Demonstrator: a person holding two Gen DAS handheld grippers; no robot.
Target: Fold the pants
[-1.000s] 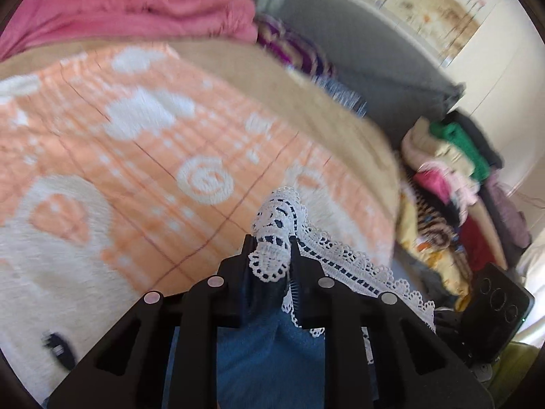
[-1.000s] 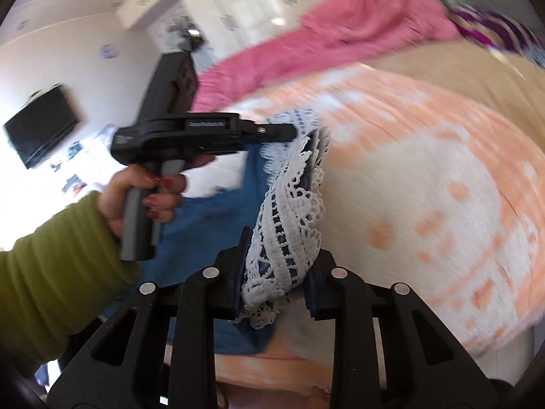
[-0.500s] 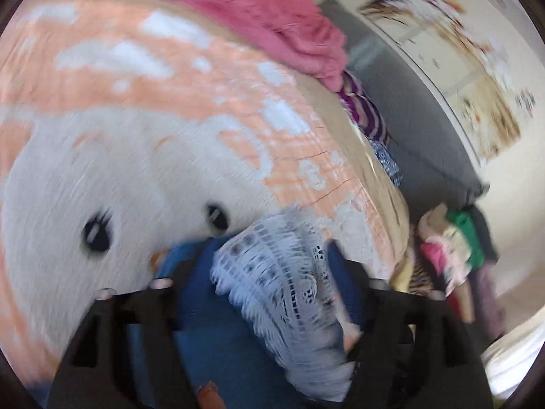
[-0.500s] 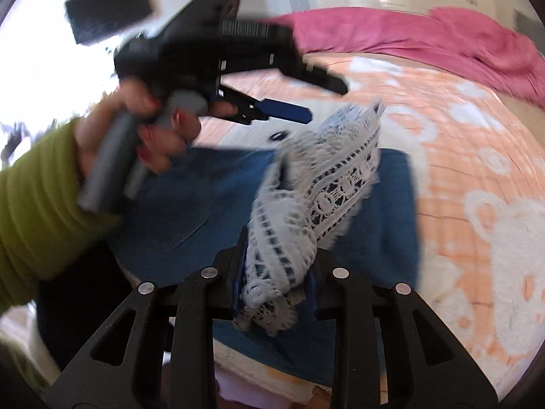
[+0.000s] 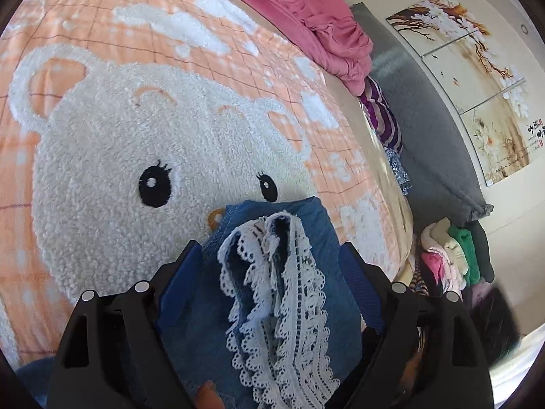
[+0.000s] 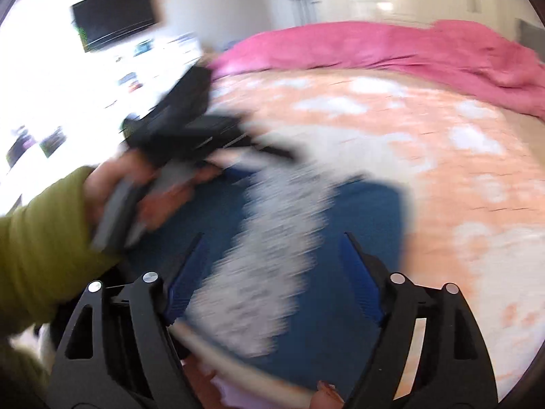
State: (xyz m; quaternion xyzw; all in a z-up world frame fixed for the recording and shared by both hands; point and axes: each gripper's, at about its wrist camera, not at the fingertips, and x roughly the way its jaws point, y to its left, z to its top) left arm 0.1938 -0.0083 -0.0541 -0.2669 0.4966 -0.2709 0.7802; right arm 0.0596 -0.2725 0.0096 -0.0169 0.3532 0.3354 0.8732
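The pants are blue denim [image 5: 316, 235] with white lace trim [image 5: 293, 310]; they lie folded on the orange bear blanket [image 5: 143, 78]. My left gripper [image 5: 270, 255] is open, its fingers spread on either side of the lace hem, which lies loose between them. In the blurred right wrist view the denim [image 6: 361, 214] and lace [image 6: 269, 255] lie in front of my right gripper [image 6: 272, 242], which is open too. The left gripper's body [image 6: 190, 133] and the hand in a green sleeve show at the left of that view.
A pink duvet [image 5: 306, 10] is bunched at the far side of the bed, also in the right wrist view [image 6: 391, 47]. A grey headboard [image 5: 425, 129] and striped pillow [image 5: 381, 116] are at the right. A pile of clothes [image 5: 453, 255] sits beside the bed. A TV [image 6: 115, 13] hangs on the wall.
Both grippers were shut on the lace hems and carried them forward over the denim. Both have opened, and the lace now lies loose on the folded pants.
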